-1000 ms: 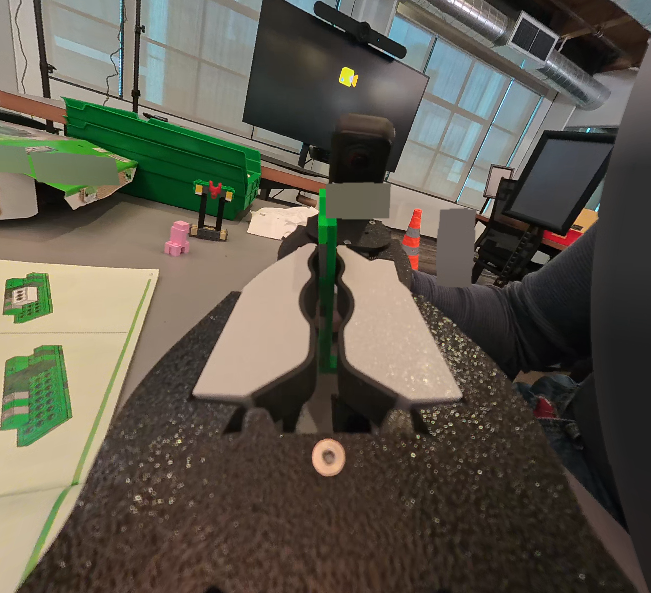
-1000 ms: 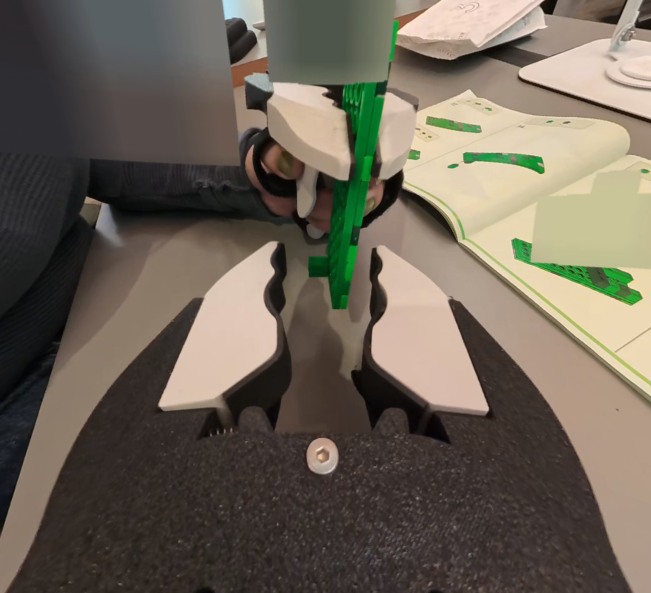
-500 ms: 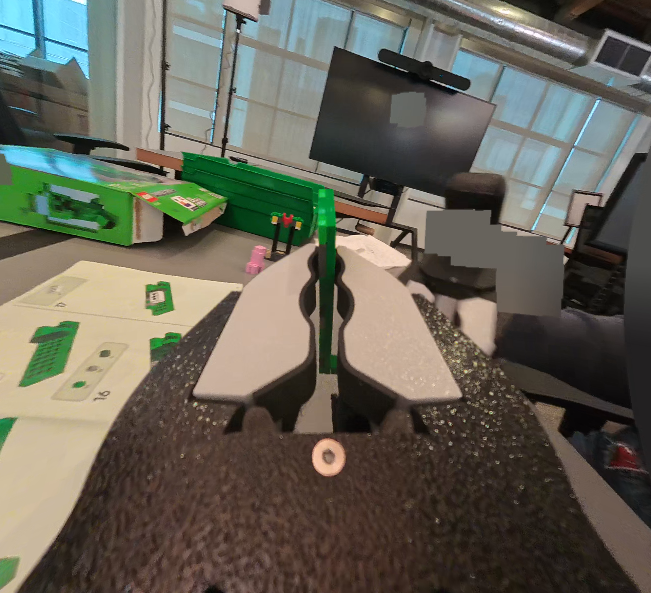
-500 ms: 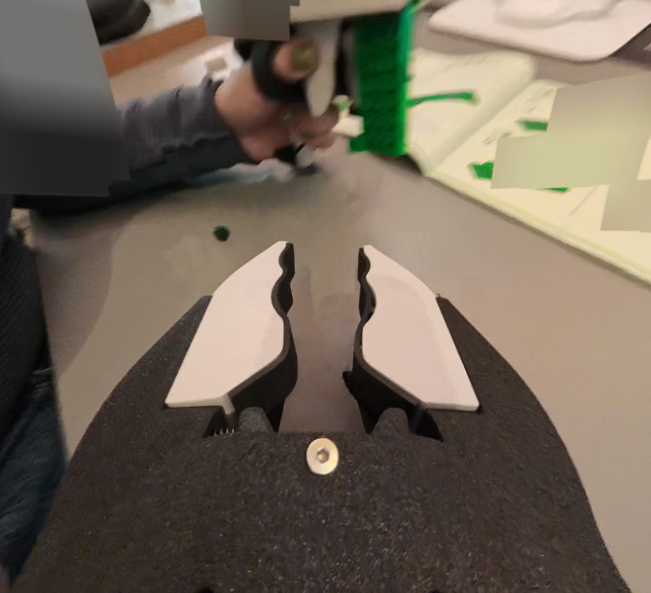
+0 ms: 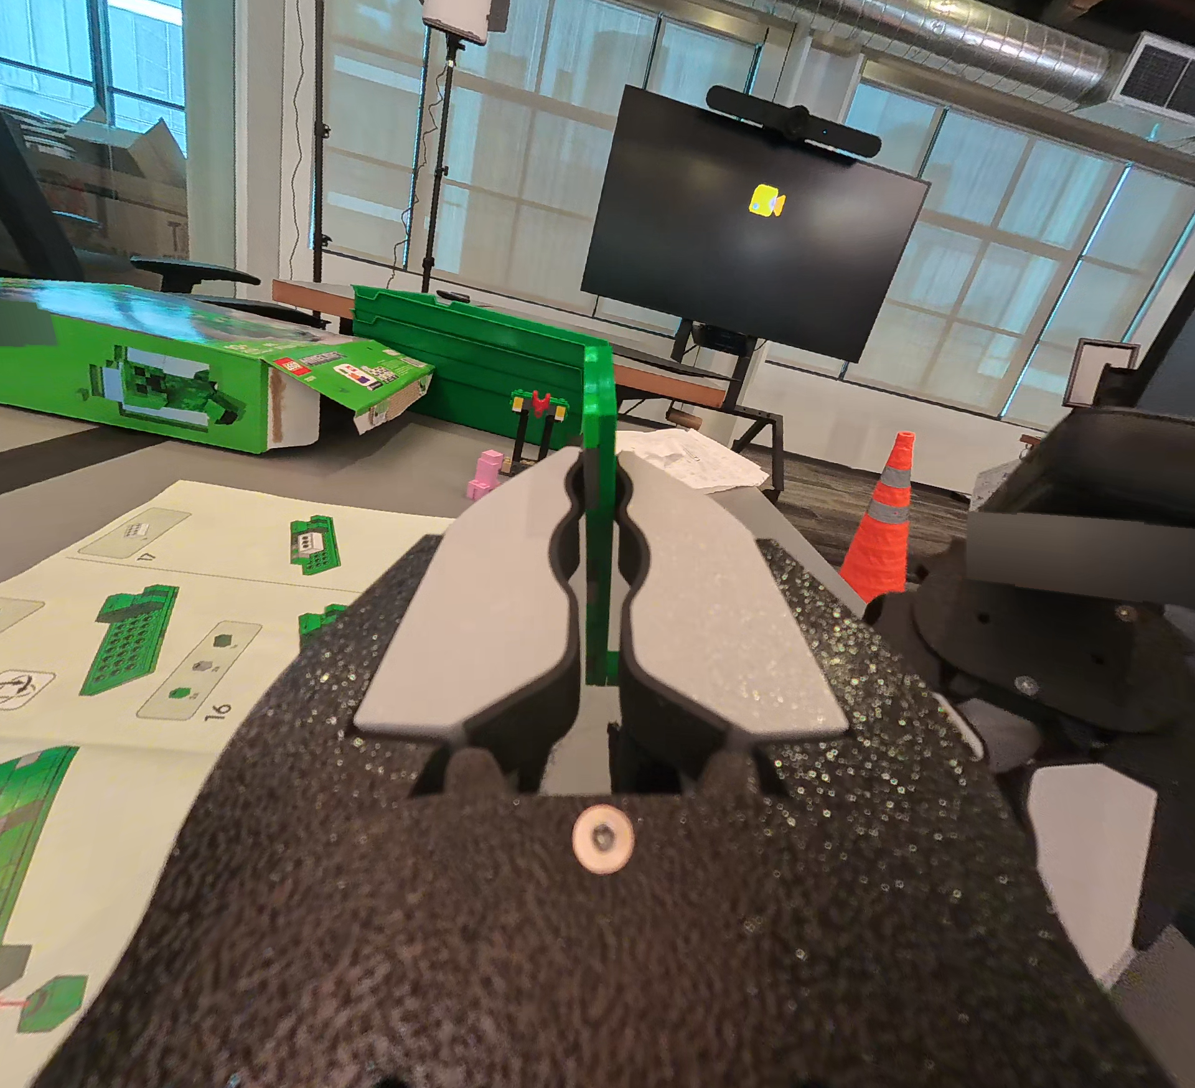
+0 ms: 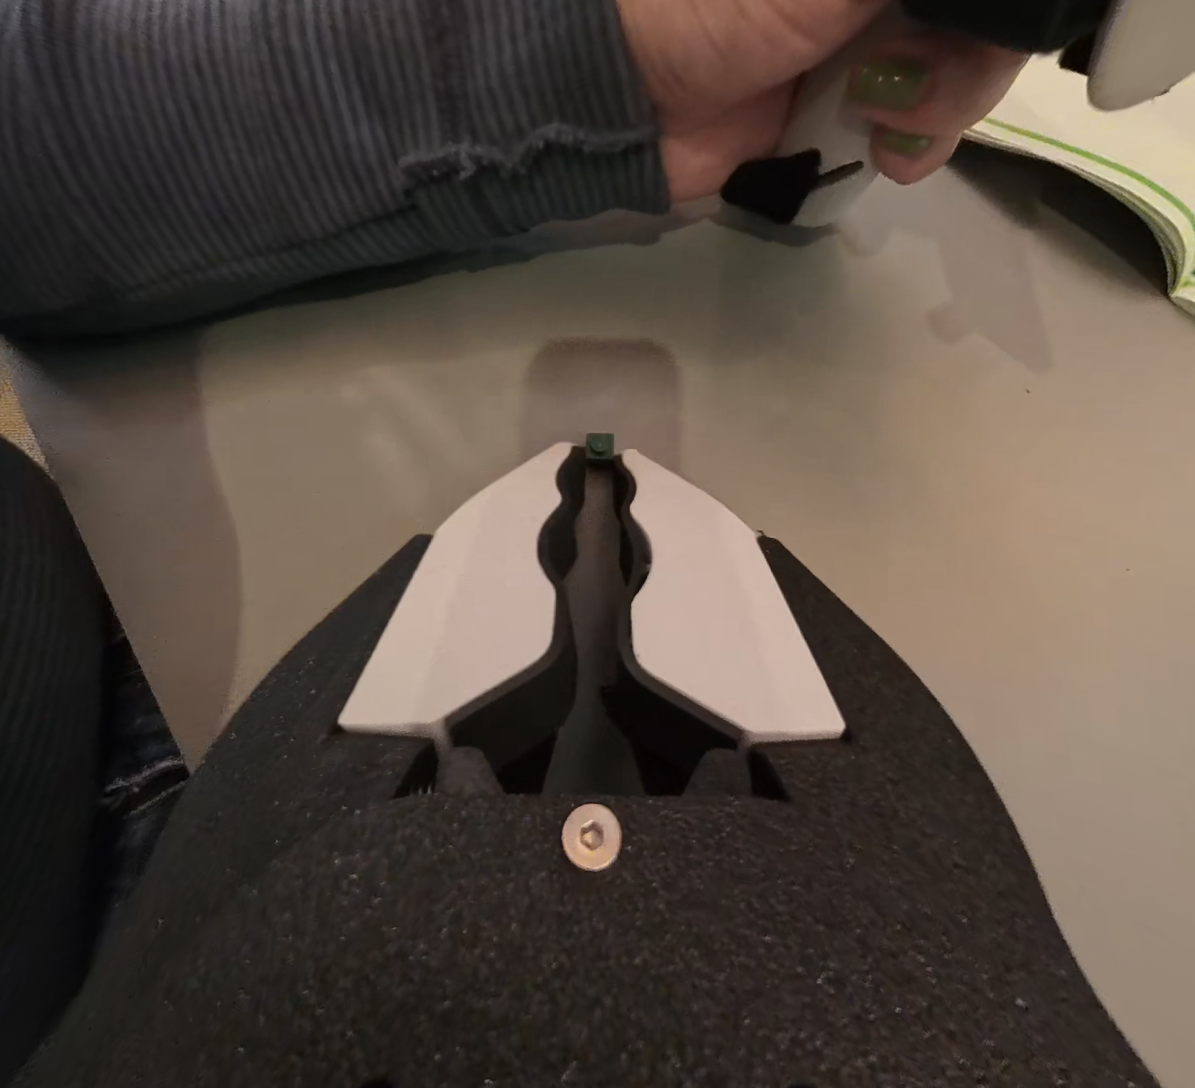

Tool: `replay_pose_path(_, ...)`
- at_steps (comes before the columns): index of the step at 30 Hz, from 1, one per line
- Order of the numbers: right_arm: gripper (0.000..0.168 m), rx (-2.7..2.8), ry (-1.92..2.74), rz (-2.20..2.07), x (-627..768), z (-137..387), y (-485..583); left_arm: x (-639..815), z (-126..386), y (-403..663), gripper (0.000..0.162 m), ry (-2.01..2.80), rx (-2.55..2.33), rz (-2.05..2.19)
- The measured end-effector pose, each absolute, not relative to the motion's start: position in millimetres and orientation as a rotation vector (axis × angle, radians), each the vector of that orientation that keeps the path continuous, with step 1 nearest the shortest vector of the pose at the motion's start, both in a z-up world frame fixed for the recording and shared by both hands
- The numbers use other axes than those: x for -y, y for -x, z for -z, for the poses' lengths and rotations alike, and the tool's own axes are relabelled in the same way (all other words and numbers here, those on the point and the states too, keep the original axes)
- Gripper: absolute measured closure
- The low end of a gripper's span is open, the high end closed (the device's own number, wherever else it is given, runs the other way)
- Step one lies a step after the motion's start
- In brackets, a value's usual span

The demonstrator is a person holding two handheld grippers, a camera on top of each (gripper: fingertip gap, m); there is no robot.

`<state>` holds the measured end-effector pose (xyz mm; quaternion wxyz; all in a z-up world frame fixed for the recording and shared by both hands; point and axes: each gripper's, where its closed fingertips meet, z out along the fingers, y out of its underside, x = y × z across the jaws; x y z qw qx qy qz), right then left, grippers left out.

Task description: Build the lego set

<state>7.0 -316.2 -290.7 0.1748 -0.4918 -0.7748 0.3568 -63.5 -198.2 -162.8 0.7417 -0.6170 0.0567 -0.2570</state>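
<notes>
Your left tool (image 5: 598, 475) is clamped on a green lego plate (image 5: 600, 514), which stands on edge between the two fingers and rises well above their tips. Your right tool (image 6: 598, 457) is closed down narrow on a tiny dark green lego piece (image 6: 599, 448), pinched right at the fingertips just above the grey tabletop (image 6: 905, 442); you cannot tell whether the piece touches the surface.

In the right wrist view your left hand (image 6: 763, 22), in a ribbed grey sleeve (image 6: 291, 106), grips the white handle of the other tool, with the edge of the open instruction booklet (image 6: 1157, 203) just beyond it.

In the left wrist view that booklet (image 5: 149, 617) lies flat on the tabletop to the left of your tool. Farther back sit a green lego box (image 5: 168, 378) with its end flap open, a stack of green bins (image 5: 478, 358), a small pink lego figure (image 5: 486, 472) and, next to it, a small black-legged lego build (image 5: 537, 423). An orange traffic cone (image 5: 882, 514) stands on the floor to the right, below a dark wall screen (image 5: 750, 236).
</notes>
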Motion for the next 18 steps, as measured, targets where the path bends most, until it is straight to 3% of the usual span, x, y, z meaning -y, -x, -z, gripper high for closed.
replay_pose_path(8,0.161,2.346,1.612,-0.531,233,267,-33,197,167,61,0.156,1.395,-0.215,0.398)
replay_pose_path(13,0.16,2.542,1.761,-0.023,185,277,-70,194,177,54,0.156,1.462,-0.312,0.292)
replay_pose_path(18,0.16,2.676,1.727,0.221,175,288,-82,192,185,48,0.156,1.506,-0.374,0.244)
